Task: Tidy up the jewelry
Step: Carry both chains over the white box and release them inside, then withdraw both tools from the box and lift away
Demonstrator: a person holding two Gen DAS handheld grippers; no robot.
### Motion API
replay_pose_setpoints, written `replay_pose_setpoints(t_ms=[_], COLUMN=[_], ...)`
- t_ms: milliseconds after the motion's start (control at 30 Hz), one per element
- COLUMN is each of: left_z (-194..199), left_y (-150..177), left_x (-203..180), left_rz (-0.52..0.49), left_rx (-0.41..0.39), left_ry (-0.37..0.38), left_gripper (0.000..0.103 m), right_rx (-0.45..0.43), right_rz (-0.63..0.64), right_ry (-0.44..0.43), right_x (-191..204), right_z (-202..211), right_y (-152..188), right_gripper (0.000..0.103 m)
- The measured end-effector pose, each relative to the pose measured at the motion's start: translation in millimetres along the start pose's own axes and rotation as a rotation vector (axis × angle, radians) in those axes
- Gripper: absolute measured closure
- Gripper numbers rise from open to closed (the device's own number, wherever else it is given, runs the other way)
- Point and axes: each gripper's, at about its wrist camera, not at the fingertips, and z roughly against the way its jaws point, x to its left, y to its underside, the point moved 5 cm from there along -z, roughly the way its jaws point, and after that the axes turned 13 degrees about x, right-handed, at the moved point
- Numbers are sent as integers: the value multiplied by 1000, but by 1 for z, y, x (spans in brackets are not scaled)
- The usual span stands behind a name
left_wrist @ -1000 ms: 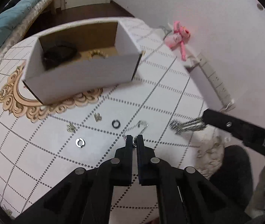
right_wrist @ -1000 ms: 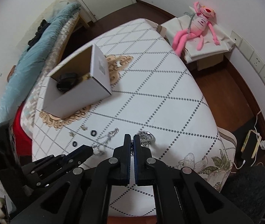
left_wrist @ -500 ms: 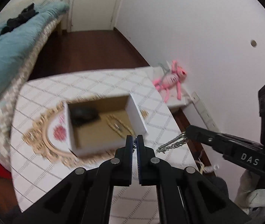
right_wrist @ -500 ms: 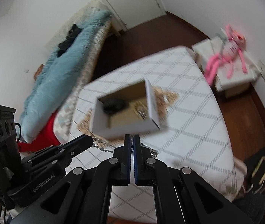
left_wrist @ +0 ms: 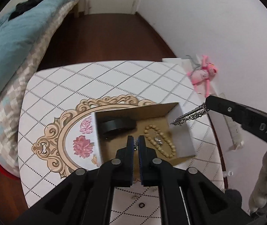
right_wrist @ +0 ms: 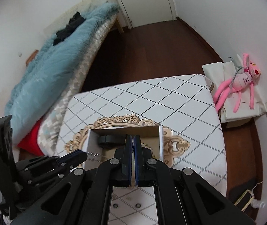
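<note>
An open white cardboard box (left_wrist: 183,138) stands on the patterned table, and it also shows in the right wrist view (right_wrist: 161,140). It holds a black band (left_wrist: 116,126) and a beige bead bracelet (left_wrist: 159,140). My left gripper (left_wrist: 136,144) is shut on one end of a silver chain necklace (left_wrist: 135,146) above the box. My right gripper (right_wrist: 133,142) is shut on the other end; a bunched length of chain (left_wrist: 188,115) hangs from its tip above the box's right wall. A thin stretch of chain (right_wrist: 94,154) leaves the left gripper's tip.
Small rings (left_wrist: 141,204) and earrings (right_wrist: 127,198) lie on the table (left_wrist: 103,82) near its front edge. A bed with a blue blanket (right_wrist: 54,65) is at left. A pink plush toy (right_wrist: 240,80) sits on a side stand at right.
Both grippers lifted the chain off the table and carried it up and forward; they now hang over the open box. The small rings stayed on the table.
</note>
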Motion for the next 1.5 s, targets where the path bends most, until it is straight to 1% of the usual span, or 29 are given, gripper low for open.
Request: replay_pose_setpoints(t_ms=[33,100,167,233,267,300,333,367,400,433,467,533,567,600,633,667,700,733,767,900,967,1167,1267,1500], left_z=[-4,-12,-15,-16,-16,-17,-17,-17,-16,-16,-15,-17,-19,-21,-24,-25,-28,-30,-32,-34,-34,-27,-16,25], left_y=[-2,-5,-8,-9,-9,-9,-9,-9,-8,-7,-5,0,3,5,8,10,13,16,19,28,31,37,42,61], left_x=[3,11,17,22,24,27,29,32,34,37,39,41,43,44,44,44,43,42,40,36,34,32,29,19], left_rz=[20,53,69,78,82,91,97,103,110,117,121,129,139,145,150,151,150,148,145,141,139,143,148,156], left_rx=[20,56,53,49,45,46,44,36,26,15,3,-7,-6,-4,-2,0,6,10,14,13,10,-6,-33,-133], left_ry=[-23,-52,-66,-95,-109,-127,-141,-154,-176,-203,-219,-221,-219,-218,-219,-218,-215,-217,-221,-226,-228,-229,-226,-261], left_gripper=[98,97,96,95,93,84,67,56,34,28,28,27,24,17,8,5,2,1,1,0,0,0,0,0], right_rx=[16,75,128,153,159,163,162,157,154,146,140,123,115,110,105,103,100,99,97,97,84,67,46,-32], right_rz=[9,24,24,18,11,5,3,3,4,4,5,9,12,14,19,23,25,29,34,33,24,2,-4,5], right_ry=[19,55,100,144,147,146,148,159,168,179,185,201,212,226,239,248,264,269,277,301,313,311,304,314], right_x=[0,1,-3,-10,-12,-15,-17,-18,-19,-21,-20,-20,-20,-21,-20,-20,-21,-21,-21,-22,-26,-29,-29,-21], right_z=[-9,-30,-49,-61,-65,-66,-67,-67,-67,-66,-64,-60,-59,-59,-59,-59,-60,-61,-62,-65,-64,-59,-49,-17], right_y=[-4,-10,-13,-13,-12,-11,-10,-7,-6,-2,0,6,10,15,21,25,31,33,38,50,53,58,62,76], right_gripper=[101,101,101,100,100,99,98,93,89,77,61,47,43,40,32,22,17,9,6,5,2,2,2,2])
